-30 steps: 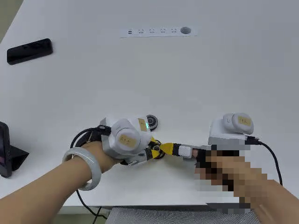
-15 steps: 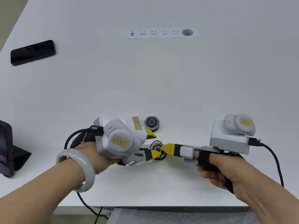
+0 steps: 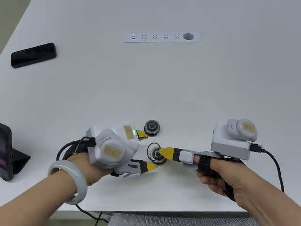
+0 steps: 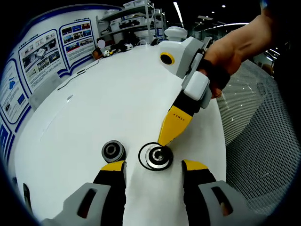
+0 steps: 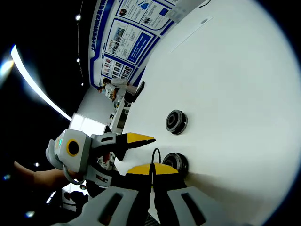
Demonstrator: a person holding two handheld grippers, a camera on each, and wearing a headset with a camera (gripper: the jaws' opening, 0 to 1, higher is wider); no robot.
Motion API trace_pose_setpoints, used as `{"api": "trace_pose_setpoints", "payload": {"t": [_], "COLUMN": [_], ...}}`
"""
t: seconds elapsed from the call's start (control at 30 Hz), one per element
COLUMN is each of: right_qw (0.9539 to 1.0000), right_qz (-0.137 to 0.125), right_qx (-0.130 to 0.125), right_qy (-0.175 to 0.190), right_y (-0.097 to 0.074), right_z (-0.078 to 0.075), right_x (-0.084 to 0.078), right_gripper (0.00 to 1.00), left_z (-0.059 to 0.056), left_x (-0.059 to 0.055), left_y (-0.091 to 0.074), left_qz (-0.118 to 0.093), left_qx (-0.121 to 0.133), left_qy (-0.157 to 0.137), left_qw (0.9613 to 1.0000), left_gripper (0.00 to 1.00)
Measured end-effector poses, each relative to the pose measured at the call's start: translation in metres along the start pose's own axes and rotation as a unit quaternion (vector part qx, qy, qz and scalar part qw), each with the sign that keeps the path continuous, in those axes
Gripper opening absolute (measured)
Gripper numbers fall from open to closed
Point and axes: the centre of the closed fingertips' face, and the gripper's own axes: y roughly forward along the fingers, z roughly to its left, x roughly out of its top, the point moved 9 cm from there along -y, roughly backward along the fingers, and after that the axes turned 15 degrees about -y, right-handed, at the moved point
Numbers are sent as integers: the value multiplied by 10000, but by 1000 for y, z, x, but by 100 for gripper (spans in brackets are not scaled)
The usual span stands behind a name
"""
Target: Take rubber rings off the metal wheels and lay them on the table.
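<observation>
The right claw (image 5: 153,168) is clenched on the thin black rubber ring (image 4: 139,157), its yellow tips pinching the ring's edge; the ring lies slack on the white tabletop (image 3: 197,84) around the near metal wheel (image 4: 158,158), standing clear of the wheel's rim on one side; the left claw (image 4: 154,165) is released, jaws spread wide, with that wheel between and just ahead of its tips, untouched; a second wheel (image 3: 152,126) lies near, apart from both claws.

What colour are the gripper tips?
Yellow fingertips on the left gripper, clearest in the left gripper view.
</observation>
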Motion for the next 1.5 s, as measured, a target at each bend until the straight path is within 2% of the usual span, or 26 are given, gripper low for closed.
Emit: {"api": "trace_pose_setpoints", "payload": {"t": [0.2,0.33,0.43,0.77,1.07,1.5], "right_qw": [9997,9992,9989,9960,9933,9904], "right_qz": [-217,-363,-438,-713,-749,-603], "right_qx": [85,38,-82,-469,-773,-1158], "right_qy": [96,139,164,279,410,449], "right_y": [-6,-13,-18,-37,-42,-41], "right_z": [7,1,-6,-23,-32,-47], "right_x": [7,12,14,25,23,16], "right_gripper": [2,2,2,2,2,2], "left_z": [1,2,3,4,4,4], "left_x": [-5,-6,-6,-10,-11,-14], "left_y": [-4,-7,-8,-9,-10,-9], "left_qz": [-212,-314,-405,-498,-499,-416], "left_qx": [28,57,88,176,201,172], "left_qy": [-253,-358,-440,-654,-780,-806], "left_qw": [9995,9989,9982,9965,9955,9957], "left_gripper": [52,55,57,62,61,58]}}
